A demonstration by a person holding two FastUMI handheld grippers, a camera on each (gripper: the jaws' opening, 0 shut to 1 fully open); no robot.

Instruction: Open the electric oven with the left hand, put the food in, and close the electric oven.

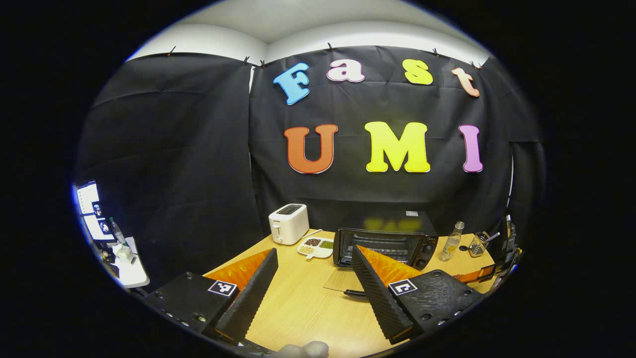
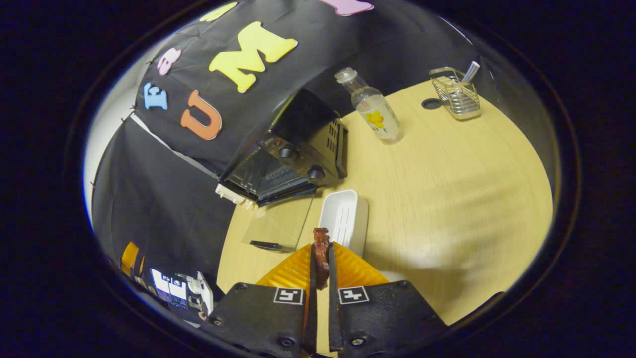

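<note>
Between the fingers of the right gripper (image 2: 321, 263) a dark strip of food (image 2: 321, 256) is clamped, long axis along them. From there the oven (image 2: 293, 159), door (image 2: 276, 226) down, lies at eleven o'clock. Left gripper (image 1: 313, 278) stands apart, empty, facing the oven.
</note>
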